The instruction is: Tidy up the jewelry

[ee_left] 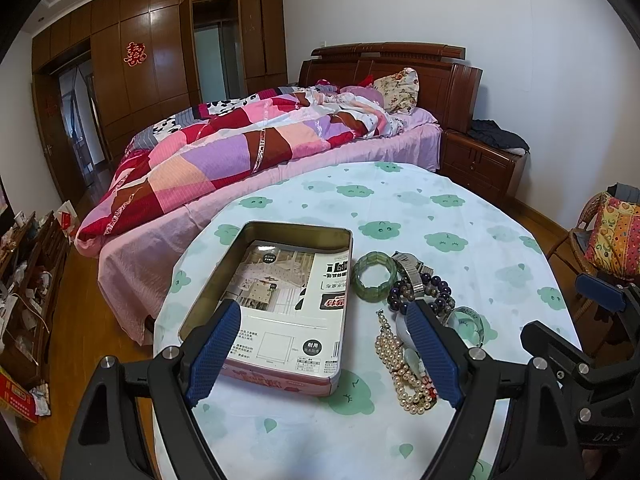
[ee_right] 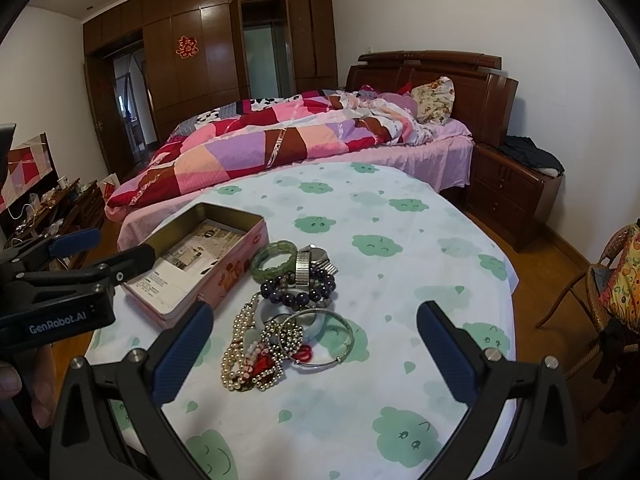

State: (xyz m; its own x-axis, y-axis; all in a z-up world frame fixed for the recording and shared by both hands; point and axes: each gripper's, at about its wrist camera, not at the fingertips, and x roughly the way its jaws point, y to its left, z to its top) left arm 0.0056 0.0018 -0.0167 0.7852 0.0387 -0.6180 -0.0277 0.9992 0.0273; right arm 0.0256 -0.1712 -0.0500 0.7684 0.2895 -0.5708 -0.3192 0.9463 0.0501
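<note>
Both tools hover released, blue-padded jaws spread wide, nothing held: left gripper near the tin, right gripper over the jewelry pile. A hand shows at the near left edge of the right wrist view.

Surface: round table under a white cloth with green cloud prints. Near centre lies a tangled pearl bead necklace, touching a thin silver bangle. Just behind: dark purple bead bracelet, silver metal-band watch, green jade stone bracelet, all bunched together. Left of the pile, an open rectangular pink metal tin, printed paper sheet lying flat inside, no jewelry in it.

Far: bed with pink patchwork quilt, dark wooden headboard, wooden nightstand right, brown wooden wardrobe wall far left, wicker chair right edge.
</note>
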